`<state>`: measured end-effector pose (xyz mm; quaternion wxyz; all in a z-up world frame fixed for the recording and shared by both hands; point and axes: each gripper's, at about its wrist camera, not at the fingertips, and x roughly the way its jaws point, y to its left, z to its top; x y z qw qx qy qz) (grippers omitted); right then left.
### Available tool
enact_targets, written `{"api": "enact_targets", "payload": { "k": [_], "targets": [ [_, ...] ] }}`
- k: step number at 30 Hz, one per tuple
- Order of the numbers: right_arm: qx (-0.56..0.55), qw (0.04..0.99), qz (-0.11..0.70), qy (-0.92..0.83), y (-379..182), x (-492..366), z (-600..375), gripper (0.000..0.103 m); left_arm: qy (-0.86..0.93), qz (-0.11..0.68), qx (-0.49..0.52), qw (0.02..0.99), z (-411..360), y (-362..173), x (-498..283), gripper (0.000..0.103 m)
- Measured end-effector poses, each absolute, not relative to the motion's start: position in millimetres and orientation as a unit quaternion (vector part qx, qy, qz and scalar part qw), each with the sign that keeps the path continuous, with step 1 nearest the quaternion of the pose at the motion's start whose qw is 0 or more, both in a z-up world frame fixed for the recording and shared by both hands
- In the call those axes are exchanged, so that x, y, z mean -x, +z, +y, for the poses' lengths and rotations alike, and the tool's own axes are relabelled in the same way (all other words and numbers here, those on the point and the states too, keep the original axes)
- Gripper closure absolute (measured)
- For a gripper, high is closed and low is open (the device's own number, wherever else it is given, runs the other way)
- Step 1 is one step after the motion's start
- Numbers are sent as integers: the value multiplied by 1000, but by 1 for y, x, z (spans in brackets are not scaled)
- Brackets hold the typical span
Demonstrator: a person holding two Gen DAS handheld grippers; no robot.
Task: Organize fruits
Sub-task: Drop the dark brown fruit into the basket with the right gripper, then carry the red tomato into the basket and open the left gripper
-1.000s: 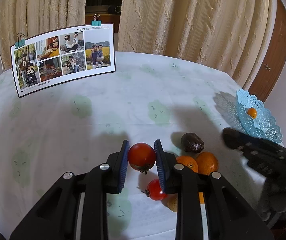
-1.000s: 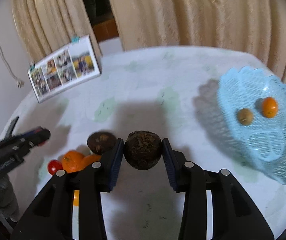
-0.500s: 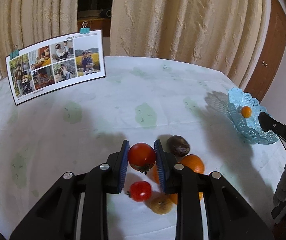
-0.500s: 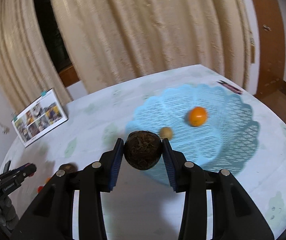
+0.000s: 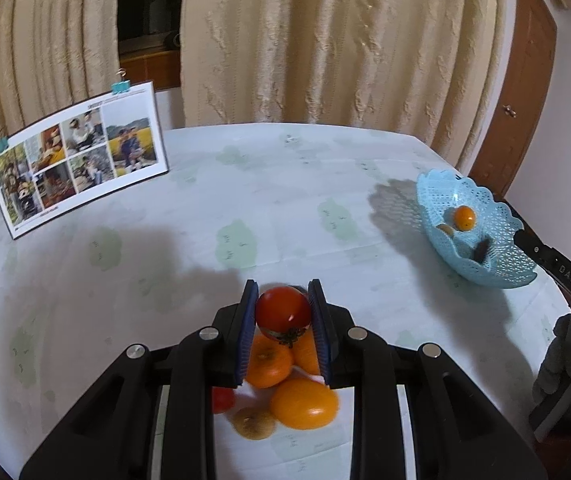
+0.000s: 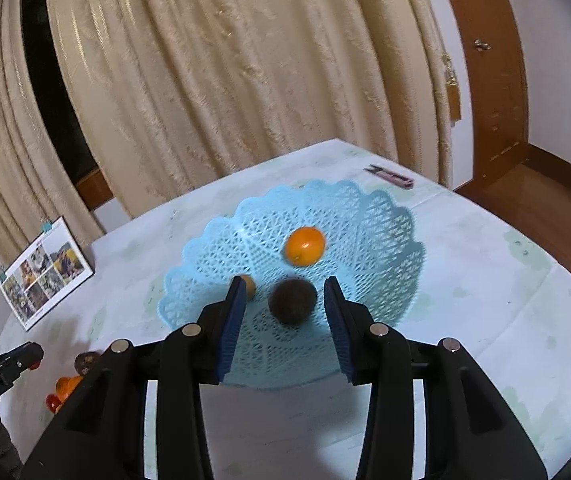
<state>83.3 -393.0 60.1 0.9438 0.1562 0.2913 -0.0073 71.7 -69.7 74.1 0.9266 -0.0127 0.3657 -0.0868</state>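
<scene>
Left wrist view: a red tomato (image 5: 282, 309) is being gripped by the left claw (image 5: 283, 322); the right claw (image 6: 283, 320) is being held released above a dark fruit (image 6: 292, 301) in the blue basket (image 6: 369, 232).

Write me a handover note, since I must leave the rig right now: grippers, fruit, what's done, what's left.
Left gripper: shut on the red tomato, held above the fruit pile.
Right gripper: open over the blue basket; the dark fruit sits between the pads, touching neither.
Done: the basket holds the small orange, a brownish fruit and the dark fruit.
Left: bring the tomato to the basket, then the pile's oranges, small tomato and the rest.
</scene>
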Motion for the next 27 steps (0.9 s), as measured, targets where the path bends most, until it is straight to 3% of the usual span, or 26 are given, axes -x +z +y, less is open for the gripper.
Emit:
{"api": "enact_targets", "payload": {
  "k": [7,11,27],
  "targets": [
    [-178,950,251,-59,62,-70,-412,60,-112,363,-5,925,-103,81,-76,77],
    [-197,949,237,-74,62,-64,-422,46,-137,361,-18,922,-133,85,-82,77],
    [-233,940,221,-111,61,-54,-442,45,-229,359,-42,904,-241,86,-116,77]
  ]
}}
